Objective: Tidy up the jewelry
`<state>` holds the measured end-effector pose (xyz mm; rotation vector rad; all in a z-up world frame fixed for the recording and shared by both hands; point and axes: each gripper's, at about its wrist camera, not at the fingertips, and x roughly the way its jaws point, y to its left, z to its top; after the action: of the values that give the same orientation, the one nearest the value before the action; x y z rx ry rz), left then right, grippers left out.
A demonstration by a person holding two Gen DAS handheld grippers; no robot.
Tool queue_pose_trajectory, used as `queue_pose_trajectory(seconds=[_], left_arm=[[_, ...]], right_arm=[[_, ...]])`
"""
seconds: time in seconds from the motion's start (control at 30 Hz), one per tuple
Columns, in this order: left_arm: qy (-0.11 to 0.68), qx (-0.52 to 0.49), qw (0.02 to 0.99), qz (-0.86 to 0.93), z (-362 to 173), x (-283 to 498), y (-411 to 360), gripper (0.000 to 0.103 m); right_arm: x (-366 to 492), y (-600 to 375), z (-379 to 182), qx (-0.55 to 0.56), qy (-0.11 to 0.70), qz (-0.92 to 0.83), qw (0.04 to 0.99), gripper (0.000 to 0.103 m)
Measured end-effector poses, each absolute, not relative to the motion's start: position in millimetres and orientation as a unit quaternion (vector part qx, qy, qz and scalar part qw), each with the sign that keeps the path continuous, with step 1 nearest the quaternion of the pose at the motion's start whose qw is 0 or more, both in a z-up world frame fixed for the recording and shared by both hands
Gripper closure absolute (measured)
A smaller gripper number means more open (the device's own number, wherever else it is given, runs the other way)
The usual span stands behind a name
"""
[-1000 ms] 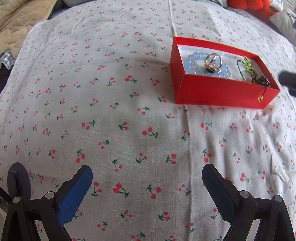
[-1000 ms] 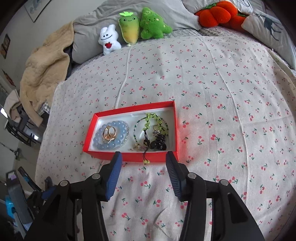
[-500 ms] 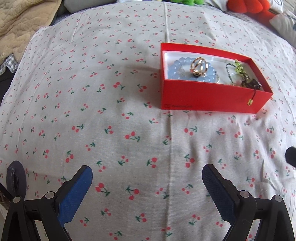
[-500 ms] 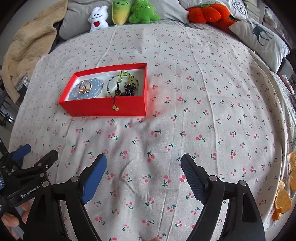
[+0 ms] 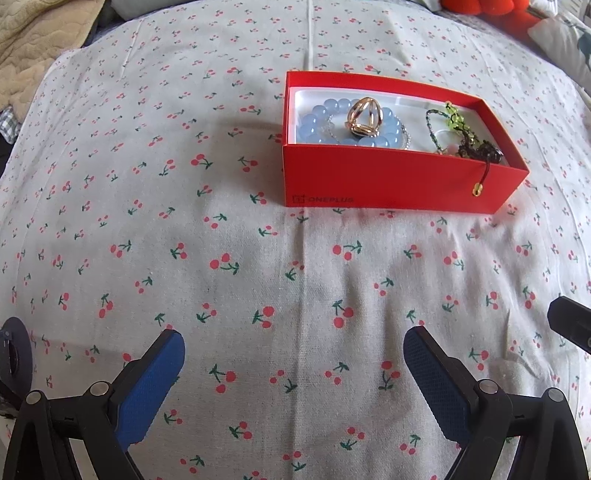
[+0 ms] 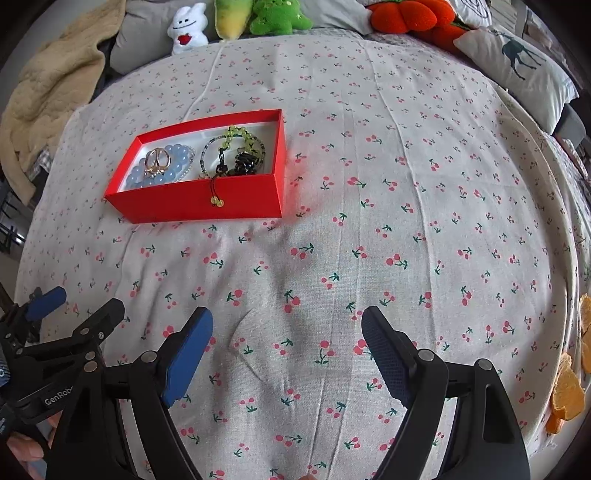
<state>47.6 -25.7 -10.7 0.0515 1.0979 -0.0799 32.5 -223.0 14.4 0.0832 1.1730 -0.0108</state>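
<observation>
A red box (image 5: 399,184) (image 6: 207,201) stands open on the cherry-print bedsheet. Inside lie a pale blue bead bracelet (image 5: 321,125) (image 6: 173,173), a gold ring piece (image 5: 364,116) (image 6: 157,160) on top of it, and a green and black beaded string (image 5: 458,125) (image 6: 236,147). Its cord with yellow beads (image 5: 478,190) (image 6: 218,201) hangs over the box's front wall. My left gripper (image 5: 293,350) is open and empty, well short of the box. My right gripper (image 6: 288,332) is open and empty, below and right of the box.
Plush toys (image 6: 236,18) and an orange plush (image 6: 410,16) line the far edge of the bed. A beige blanket (image 6: 48,99) lies at the left, a deer-print pillow (image 6: 517,62) at the right. Orange peel-like pieces (image 6: 569,391) sit at the right edge.
Both grippers have pulled back from the box. The right gripper, partly closed near the box a second ago, has opened wide and retreated. The jewelry stays in the box.
</observation>
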Motion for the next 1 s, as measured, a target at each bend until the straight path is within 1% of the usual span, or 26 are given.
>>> queue_pose_trajectory(seconds=[1.0], left_arm=[[0.525, 0.026, 0.849, -0.040, -11.4, 45.4, -18.1, 0.005]], right_arm=[[34.1, -212.6, 6.7, 0.027, 0.562, -0.002, 0.827, 0.018]])
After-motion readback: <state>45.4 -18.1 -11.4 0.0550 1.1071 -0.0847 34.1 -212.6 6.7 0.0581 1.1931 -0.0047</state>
